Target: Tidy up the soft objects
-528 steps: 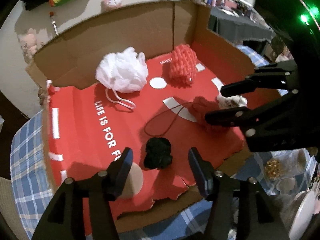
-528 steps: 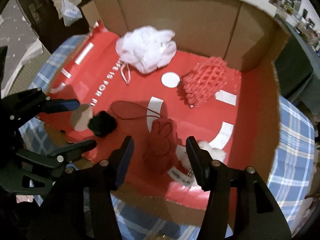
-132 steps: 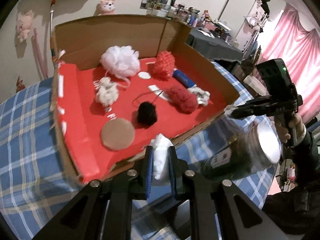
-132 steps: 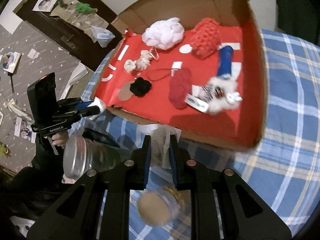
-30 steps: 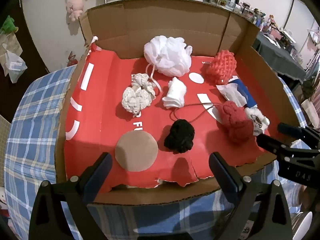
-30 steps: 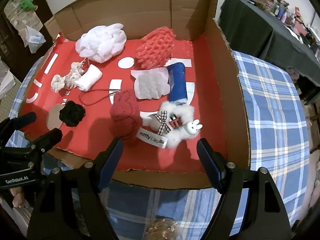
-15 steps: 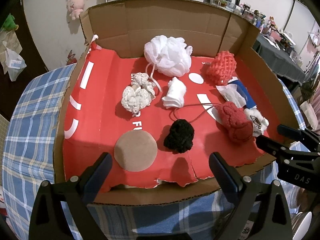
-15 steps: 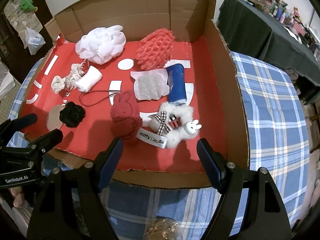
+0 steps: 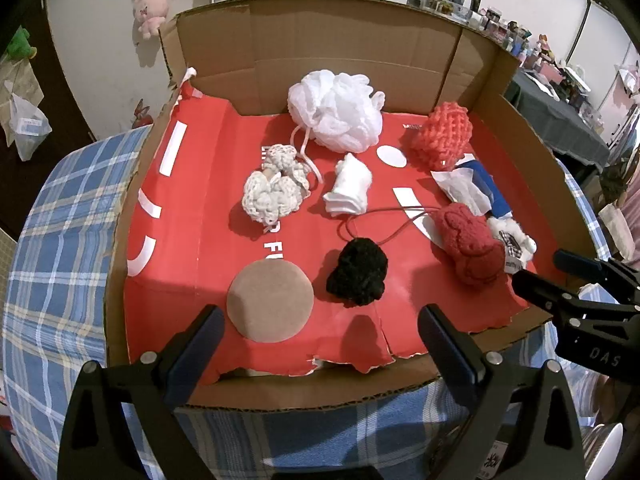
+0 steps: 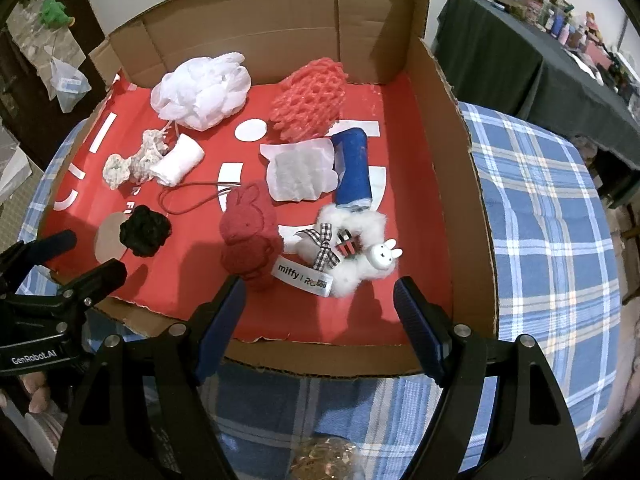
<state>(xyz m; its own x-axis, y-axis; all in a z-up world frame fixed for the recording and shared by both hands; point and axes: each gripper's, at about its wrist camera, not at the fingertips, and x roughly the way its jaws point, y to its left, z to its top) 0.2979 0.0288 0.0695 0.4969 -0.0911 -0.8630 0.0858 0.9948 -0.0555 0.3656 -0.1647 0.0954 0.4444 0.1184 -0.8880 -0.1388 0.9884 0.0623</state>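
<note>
- Holding both tools over the near edge of the cardboard box (image 9: pixel 336 76), I am keeping the left gripper (image 9: pixel 320 334) spread wide with nothing between its fingers.
- I am keeping the right gripper (image 10: pixel 320 302) wide apart and empty too, aiming at the box's near right part.
- Just beyond the left gripper I am seeing the black pom-pom (image 9: pixel 358 272) and a brown disc (image 9: pixel 270 306) to its left; farther in, the cream crochet piece (image 9: pixel 276 190), folded white cloth (image 9: pixel 348 192) and white bath pouf (image 9: pixel 336 112).
- Ahead of the right gripper I am seeing the red knit bunny (image 10: pixel 250 234), the white fluffy charm (image 10: pixel 352 248), the blue roll (image 10: pixel 352 168) and the coral mesh (image 10: pixel 310 98).
- I am judging this a pause between placements; everything soft in view is already lying inside the box.
- Next I am expecting to look outside the box for anything left.
</note>
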